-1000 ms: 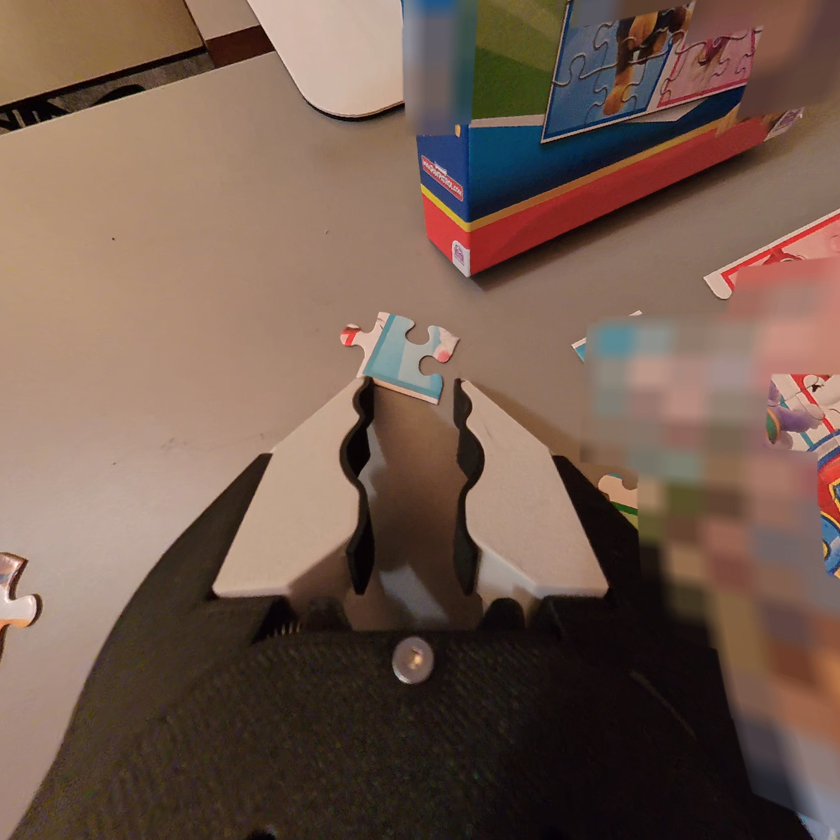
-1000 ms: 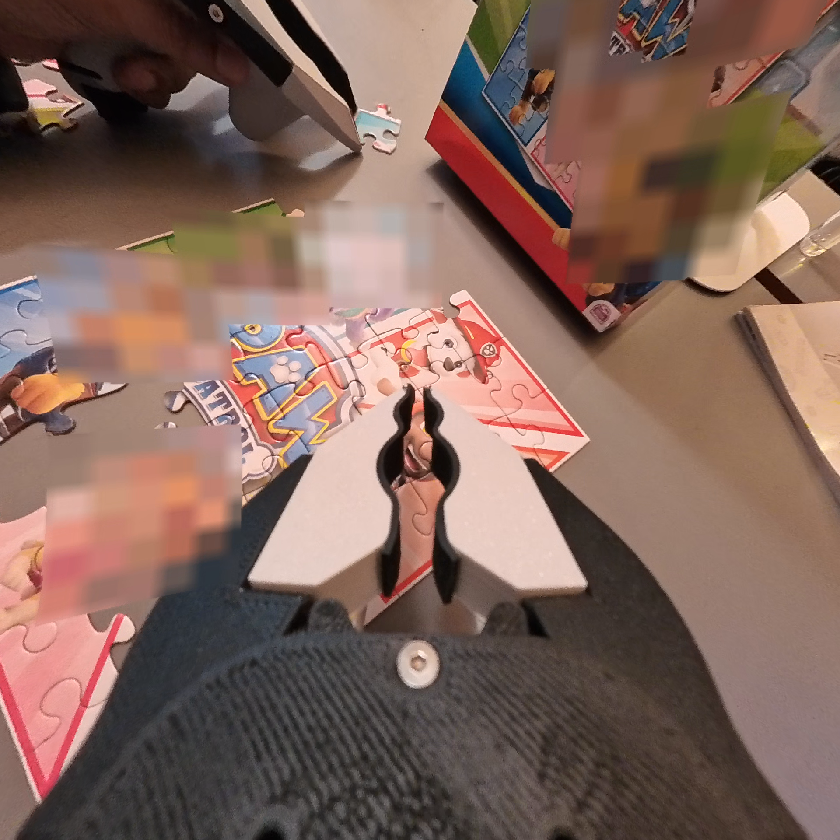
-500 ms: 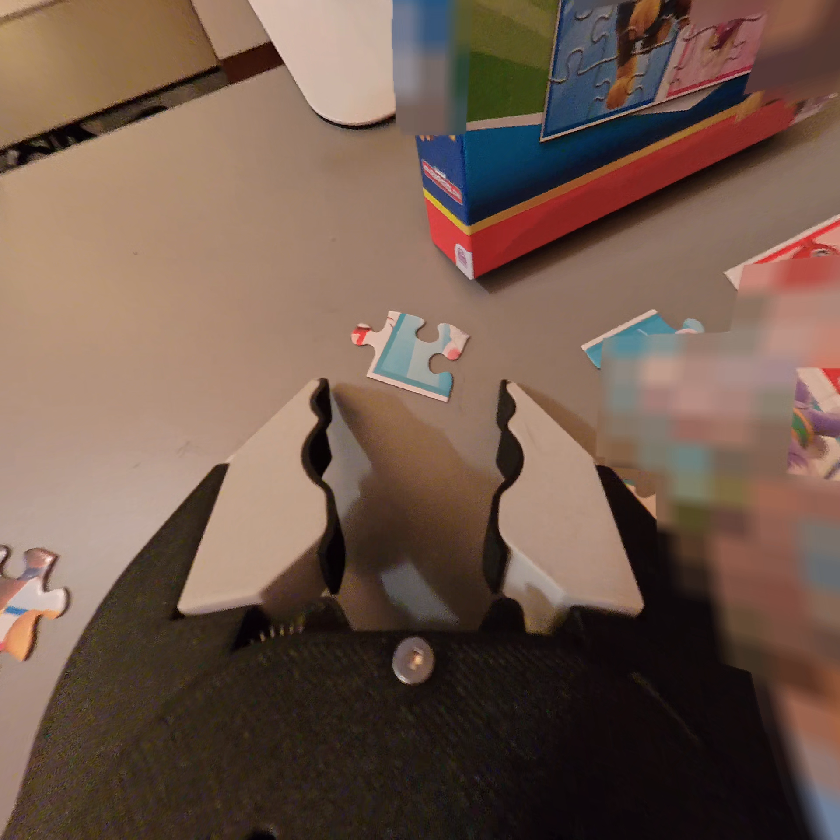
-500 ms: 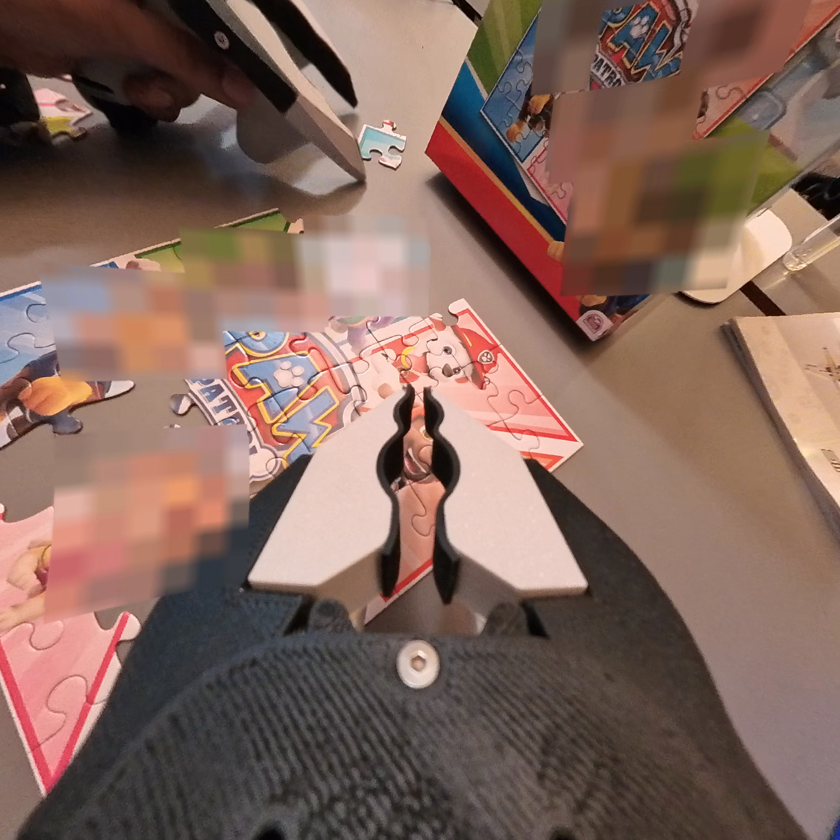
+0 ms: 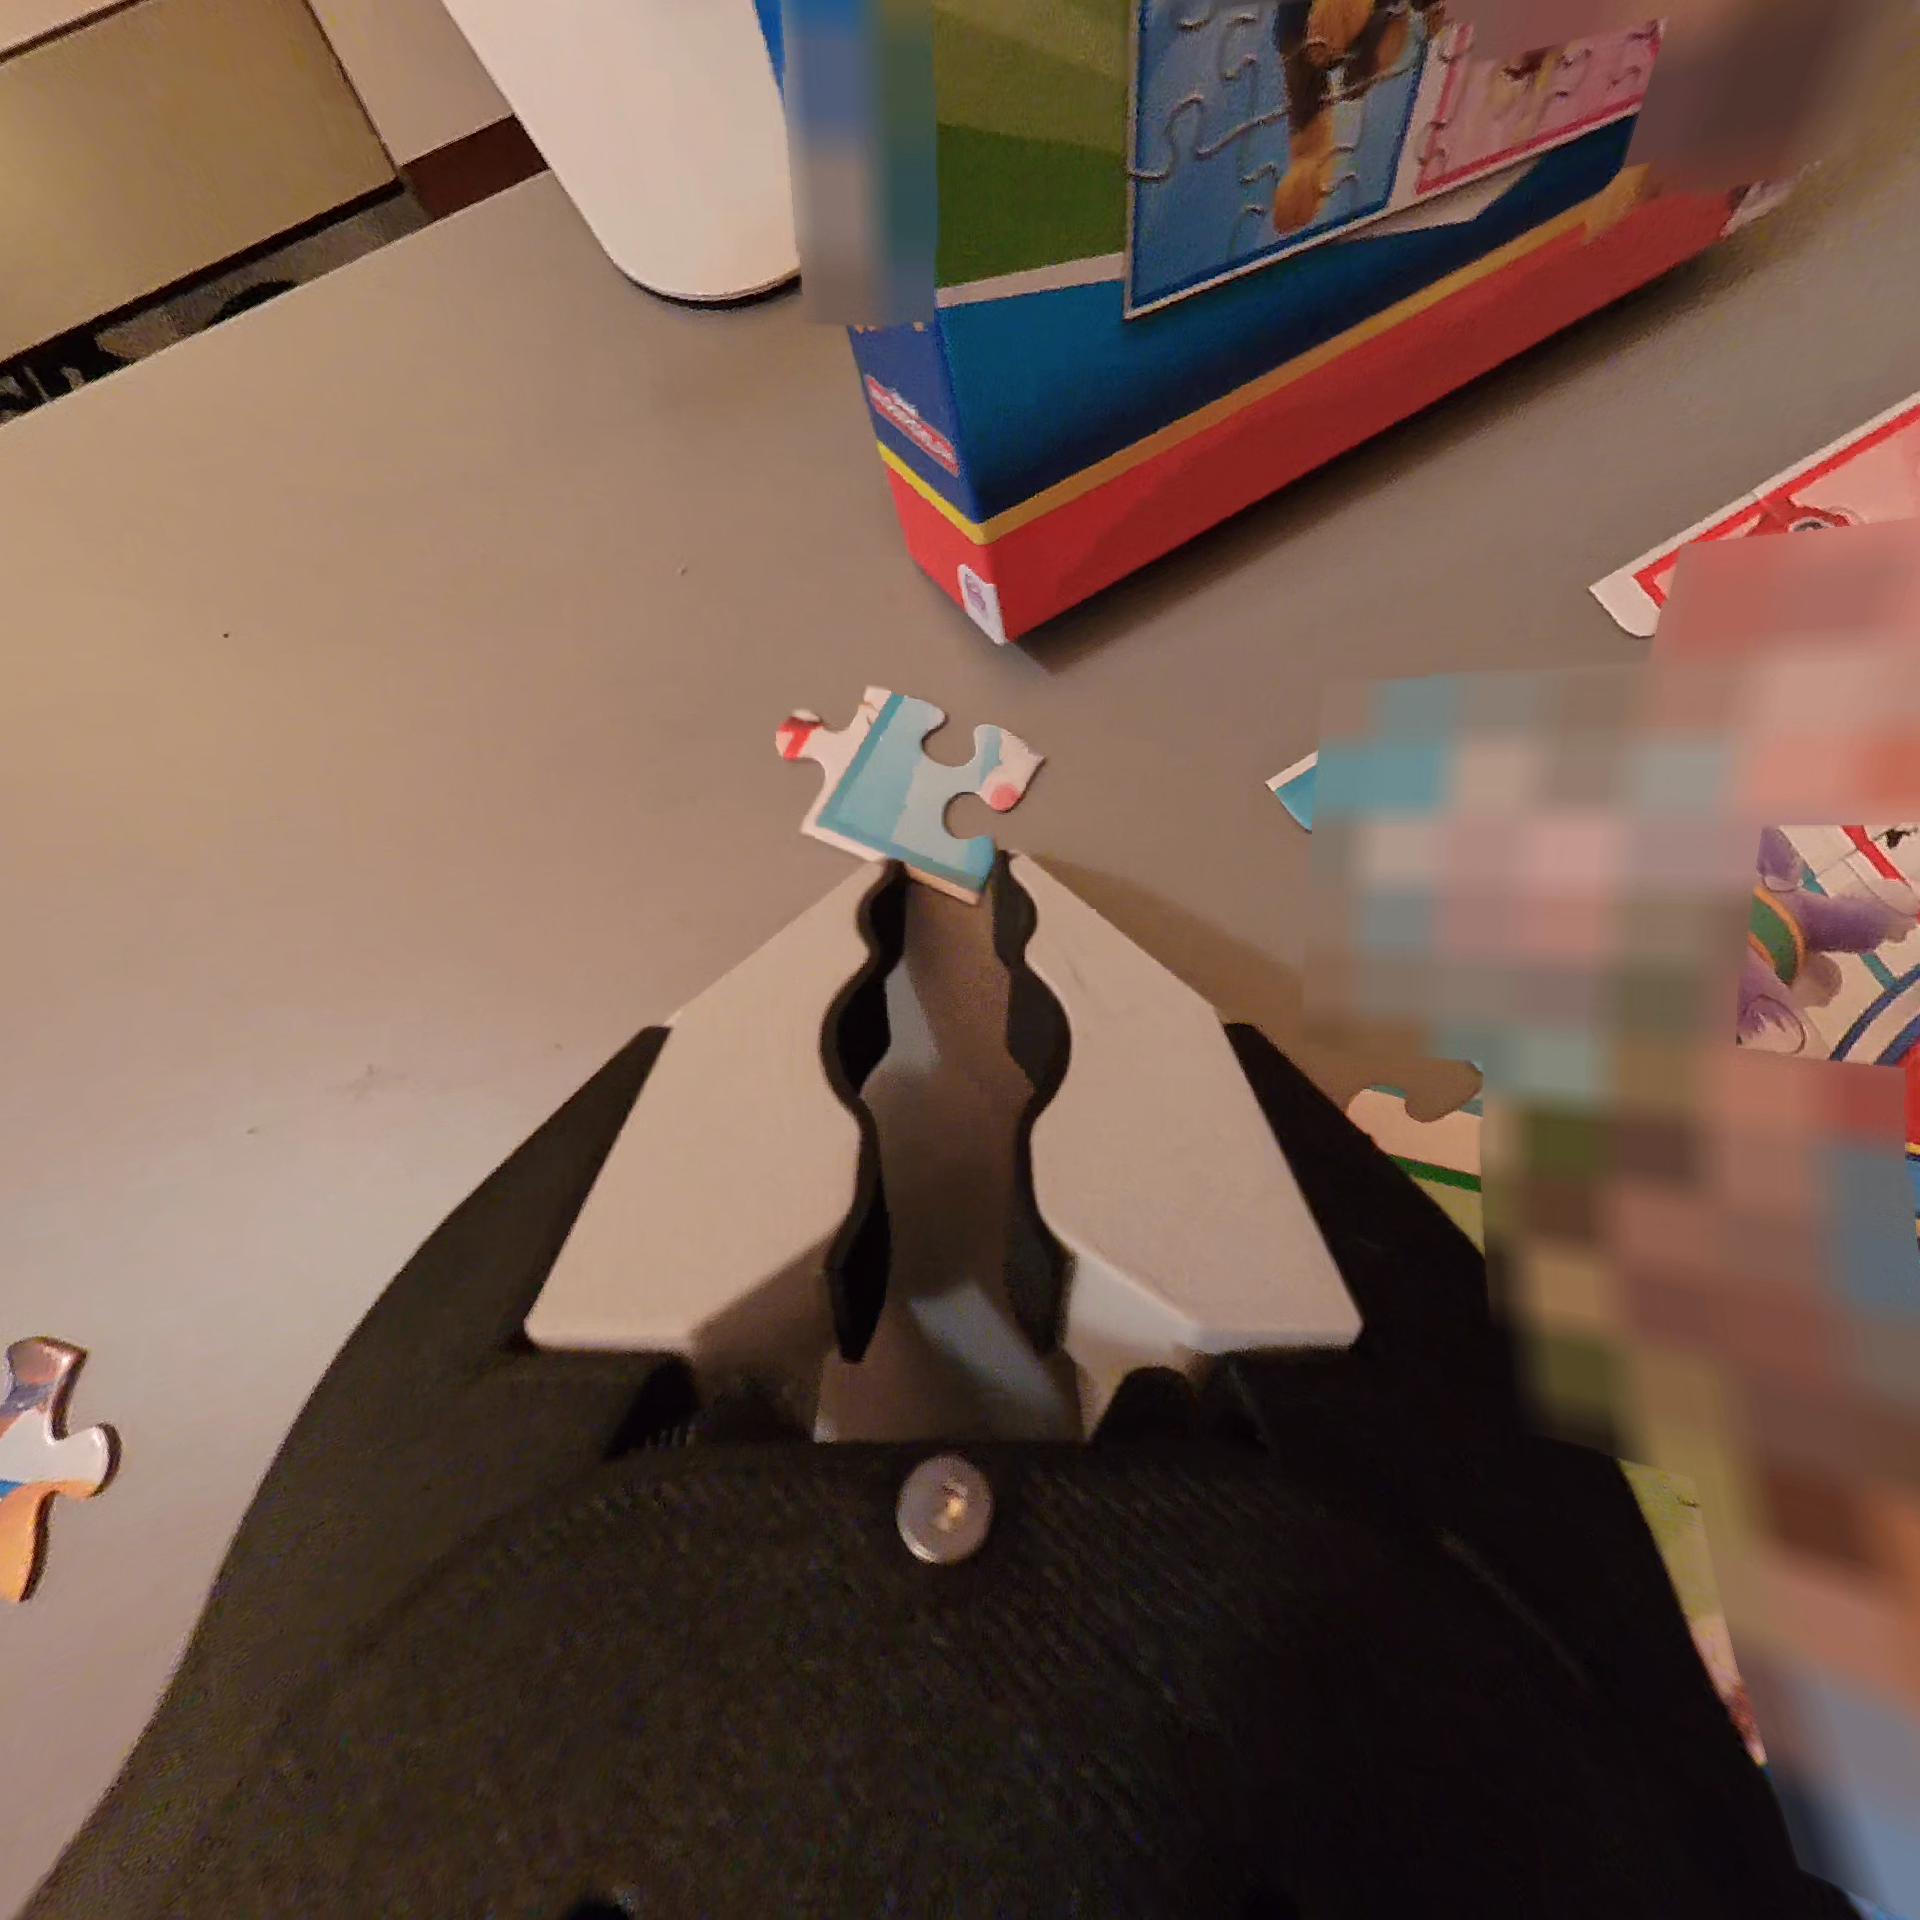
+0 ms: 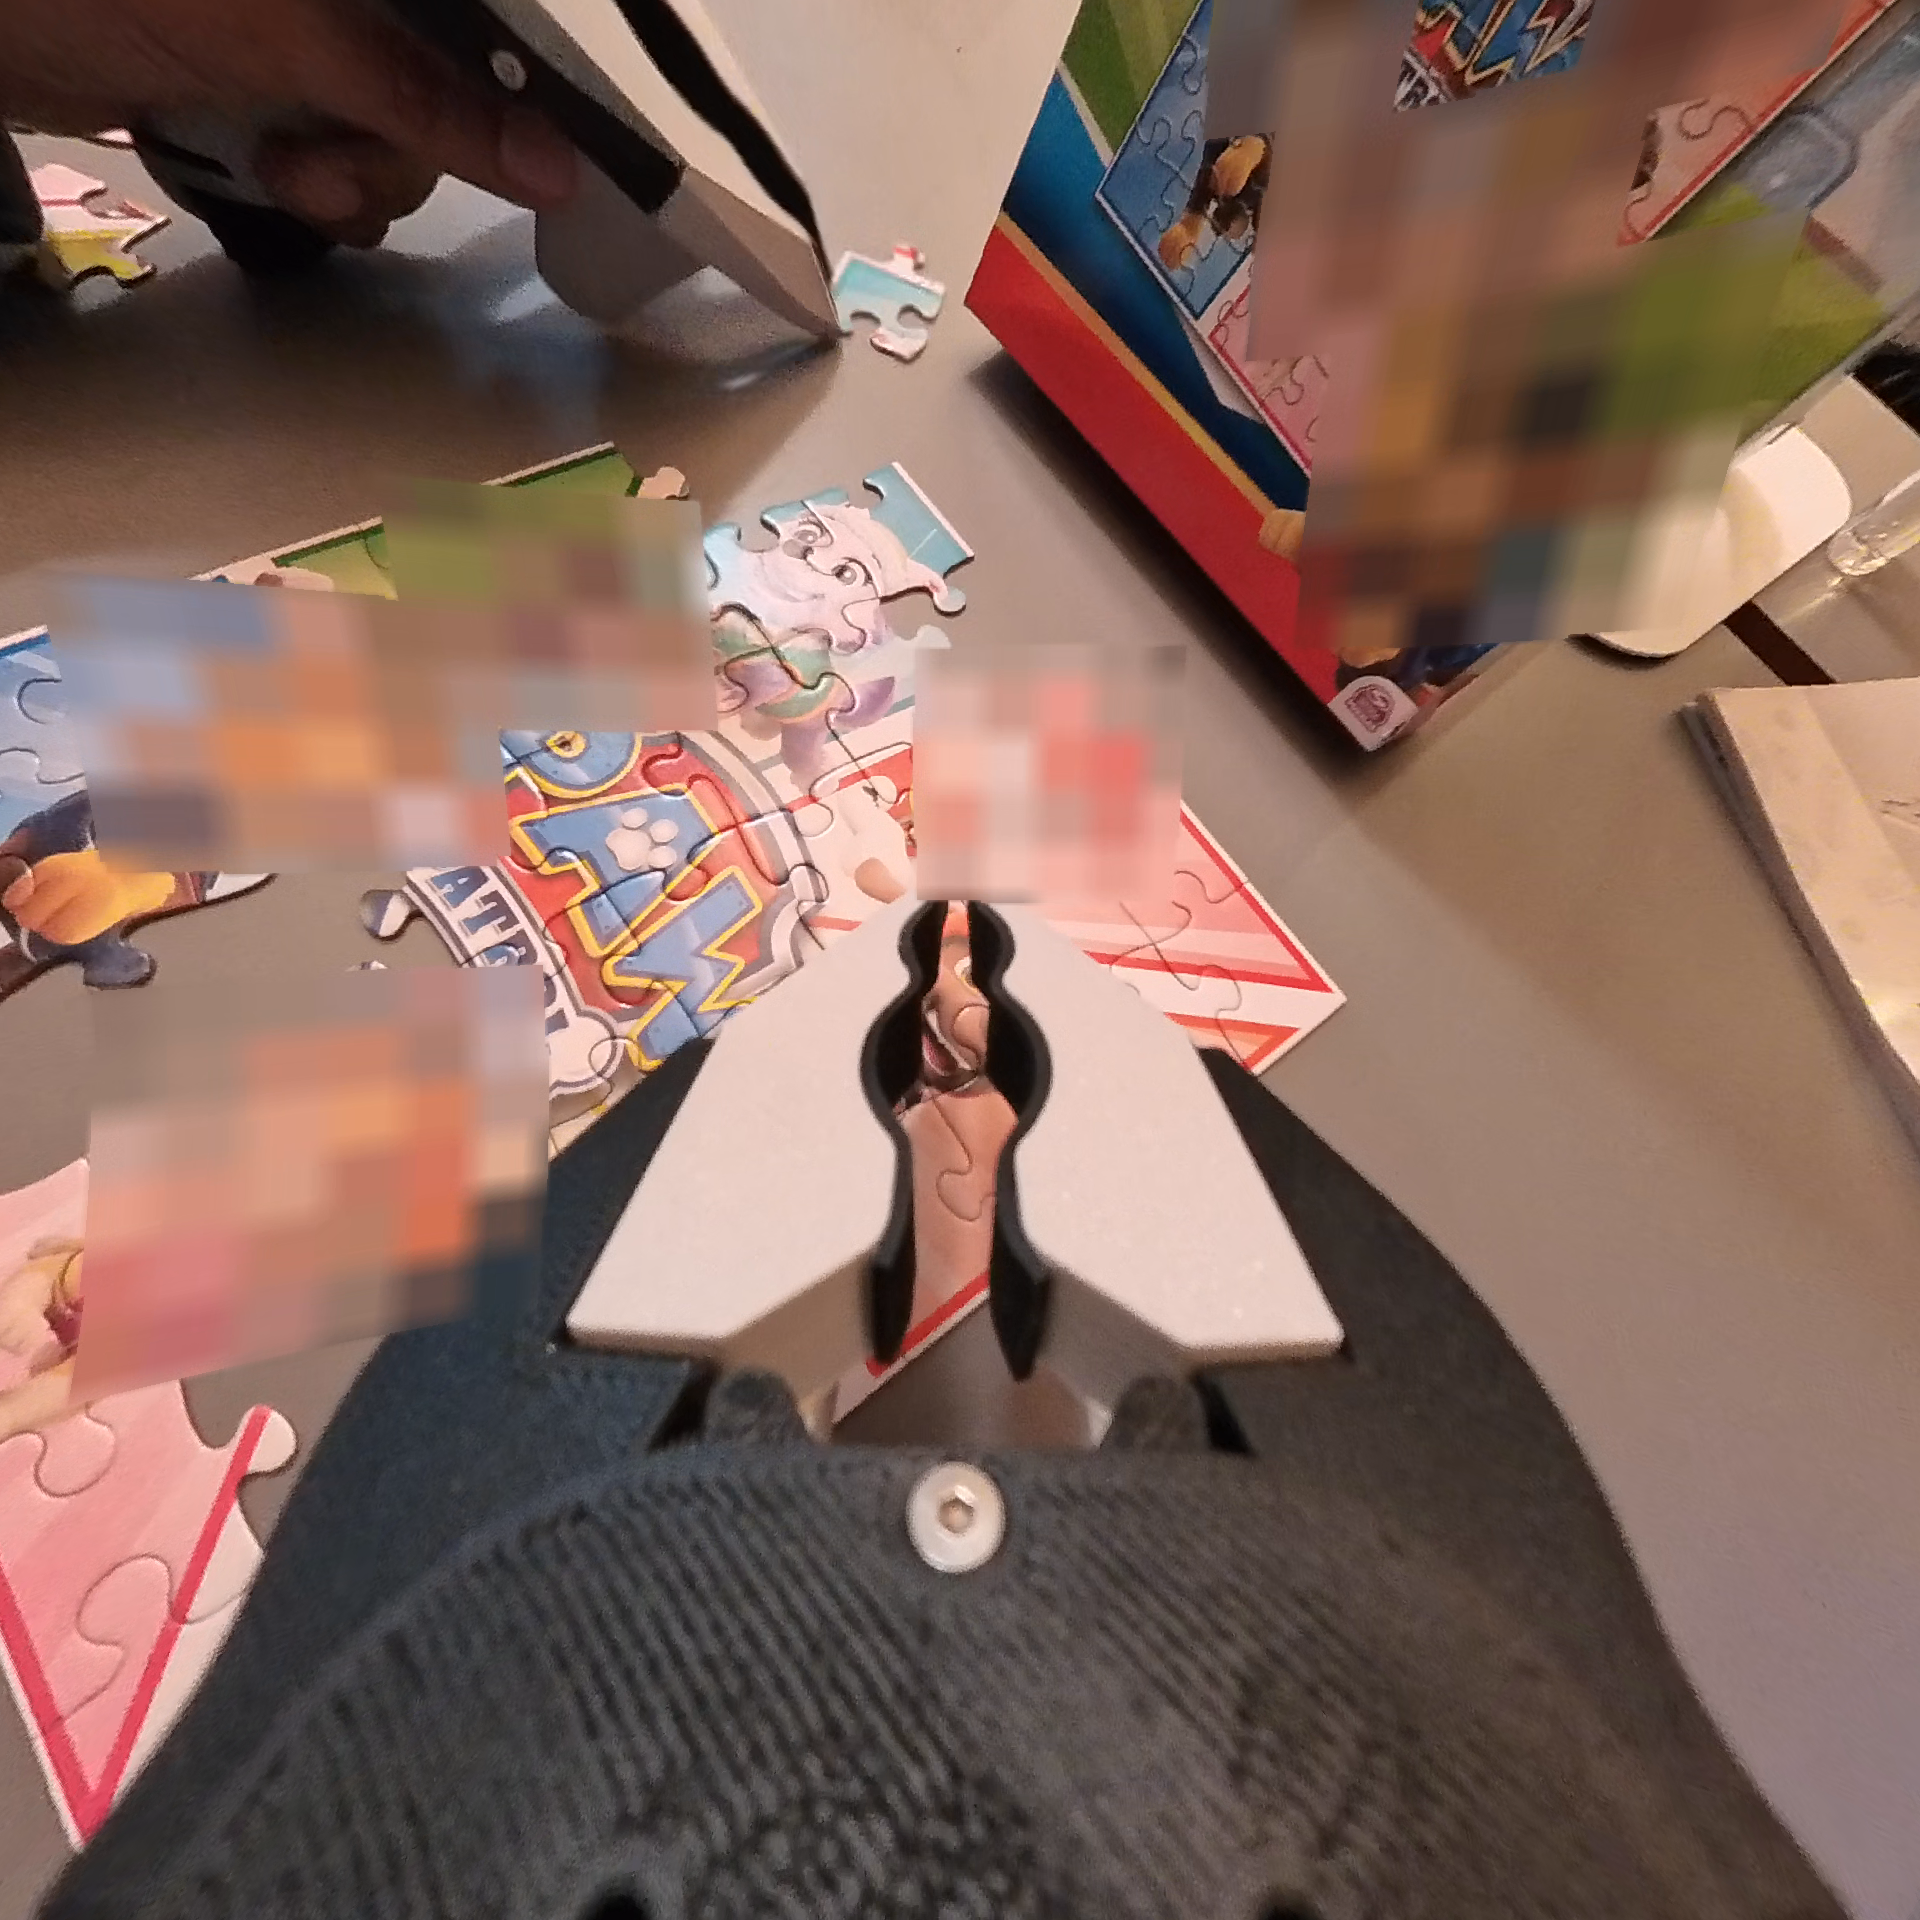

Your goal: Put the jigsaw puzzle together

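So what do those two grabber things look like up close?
Each is a chunky black body with a ribbed, woven-looking texture and a silver screw in the middle. The left gripper and right gripper both have two pale grey wedge fingers that narrow to points, lined with wavy black pads. No cables or sleeves show.

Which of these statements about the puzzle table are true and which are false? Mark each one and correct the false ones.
1. The left gripper has its fingers closed on one corner of a light blue puzzle piece. True.
2. The puzzle box lies flat on the table. False: it stands upright.
3. The right gripper hangs over the assembled part of the puzzle with its fingers almost together. True.
4. The right gripper holds a puzzle piece. False: nothing shows between its fingers.
5. A loose puzzle piece lies at the left edge of the left wrist view. True.
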